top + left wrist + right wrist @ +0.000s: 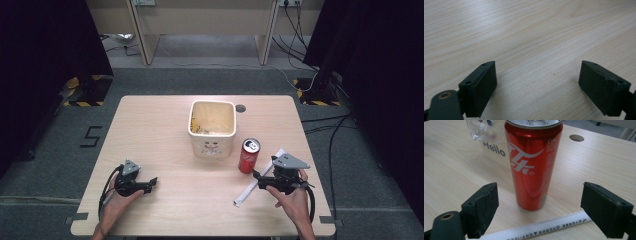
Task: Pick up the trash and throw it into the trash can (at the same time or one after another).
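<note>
Red can (pixel 533 165) stands upright at frame centre on the bench (pixel 454 170), ahead of the wide-open, empty right tongs (pixel 537 207). Likely thin-walled, slick, dentable: grip mid-body. Left tongs (pixel 537 87) open, empty.

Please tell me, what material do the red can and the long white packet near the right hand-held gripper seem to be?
Red can: probably aluminium, glossy painted; bright reflections on its side and a bare silver rim. Long white packet: likely matte paper sleeve; flat, dull, with small printed text.
</note>
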